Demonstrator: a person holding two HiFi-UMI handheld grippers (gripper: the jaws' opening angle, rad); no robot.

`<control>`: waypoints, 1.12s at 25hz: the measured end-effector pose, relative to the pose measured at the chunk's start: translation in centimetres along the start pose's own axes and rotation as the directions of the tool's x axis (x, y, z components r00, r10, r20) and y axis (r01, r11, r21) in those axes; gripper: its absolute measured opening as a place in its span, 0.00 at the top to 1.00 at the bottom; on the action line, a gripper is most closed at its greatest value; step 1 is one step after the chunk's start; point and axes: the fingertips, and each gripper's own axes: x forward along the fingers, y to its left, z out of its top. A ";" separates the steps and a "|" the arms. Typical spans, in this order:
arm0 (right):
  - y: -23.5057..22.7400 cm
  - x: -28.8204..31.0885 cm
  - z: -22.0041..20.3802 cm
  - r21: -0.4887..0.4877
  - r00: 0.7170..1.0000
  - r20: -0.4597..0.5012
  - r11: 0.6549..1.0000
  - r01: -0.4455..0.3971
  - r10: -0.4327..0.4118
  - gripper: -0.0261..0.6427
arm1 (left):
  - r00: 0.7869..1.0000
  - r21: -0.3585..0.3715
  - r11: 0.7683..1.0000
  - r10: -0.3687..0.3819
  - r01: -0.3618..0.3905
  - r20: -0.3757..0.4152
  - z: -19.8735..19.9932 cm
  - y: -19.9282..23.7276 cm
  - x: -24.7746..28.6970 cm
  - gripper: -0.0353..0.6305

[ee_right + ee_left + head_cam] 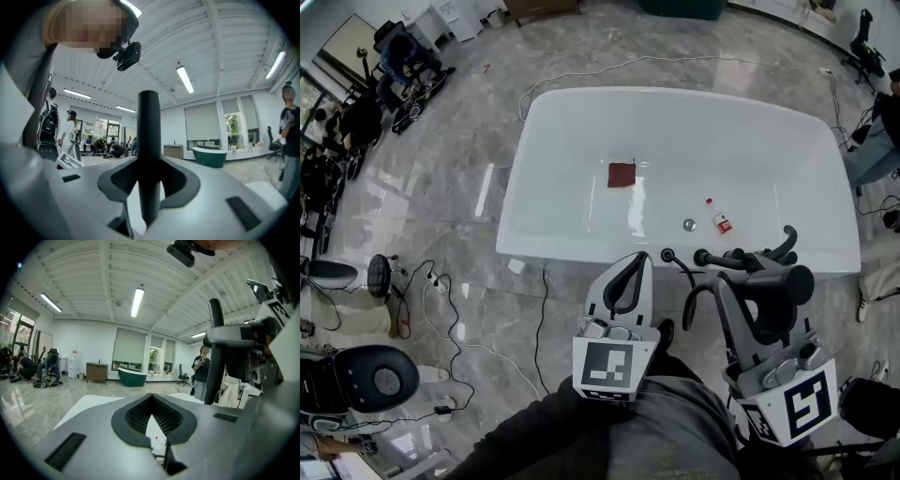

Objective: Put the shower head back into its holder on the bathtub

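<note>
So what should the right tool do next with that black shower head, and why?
Probably ease it down toward the black fittings on the bathtub's near rim: the right tool is shut on the shower head, close by but apparently not seated.

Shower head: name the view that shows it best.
Head view: the shower head lies across the right gripper, near the tub rim. The right gripper view shows only its black stem between the jaws; the left gripper view shows that stem side-on.
</note>
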 end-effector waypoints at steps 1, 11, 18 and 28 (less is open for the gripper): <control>0.0 0.6 1.1 0.006 1.000 0.018 1.000 -0.014 0.014 0.76 | 1.000 0.000 1.000 -0.005 0.005 0.008 0.3 0.3 0.2 0.94; 0.9 4.4 13.9 -0.074 0.974 0.214 0.996 -0.056 0.071 0.76 | 0.989 0.005 0.998 -0.058 0.058 0.138 5.7 3.2 1.6 0.94; 0.7 5.0 12.4 -0.132 0.984 0.180 0.991 0.024 0.000 0.76 | 0.985 -0.013 0.996 -0.087 0.089 0.147 6.0 4.0 1.7 0.94; -0.8 4.6 4.9 -0.053 0.991 0.062 0.992 0.118 -0.114 0.76 | 0.987 -0.011 0.989 -0.149 0.150 0.060 3.5 3.1 2.1 0.94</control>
